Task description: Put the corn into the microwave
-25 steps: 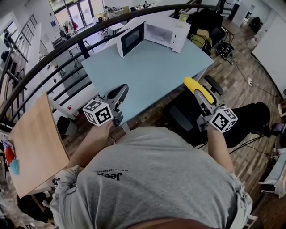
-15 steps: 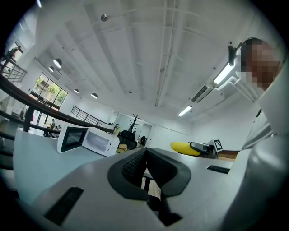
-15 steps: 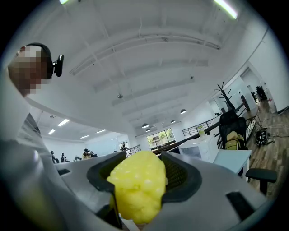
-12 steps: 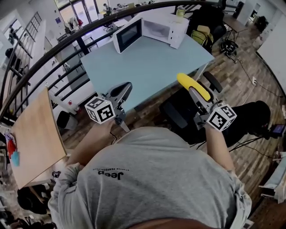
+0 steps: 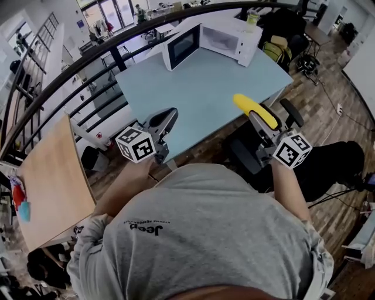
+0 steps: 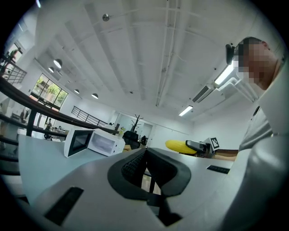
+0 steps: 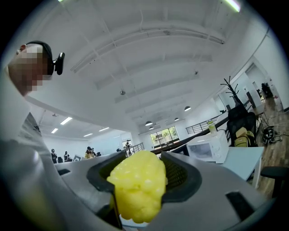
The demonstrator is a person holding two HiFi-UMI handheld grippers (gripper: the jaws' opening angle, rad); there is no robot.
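A yellow corn cob (image 5: 253, 109) (image 7: 137, 189) sticks forward out of my right gripper (image 5: 258, 120), whose jaws are shut on it at the near right edge of the pale blue table (image 5: 205, 88). The white microwave (image 5: 218, 38) (image 6: 95, 142) (image 7: 208, 146) stands at the table's far end with its door (image 5: 181, 45) swung open to the left. My left gripper (image 5: 164, 120) (image 6: 143, 168) hovers at the table's near left edge, jaws shut with nothing between them. From the left gripper view the corn (image 6: 180, 146) shows at the right.
A dark curved railing (image 5: 70, 64) runs along the table's far and left side. A black office chair (image 5: 275, 135) sits under the right gripper, a wooden board (image 5: 50, 181) at the left. A bottle (image 5: 253, 16) stands behind the microwave. A person's grey-shirted body fills the foreground.
Both grippers have shifted slightly relative to the table, and the view has swung so the microwave sits further right. The corn stays gripped in the right gripper.
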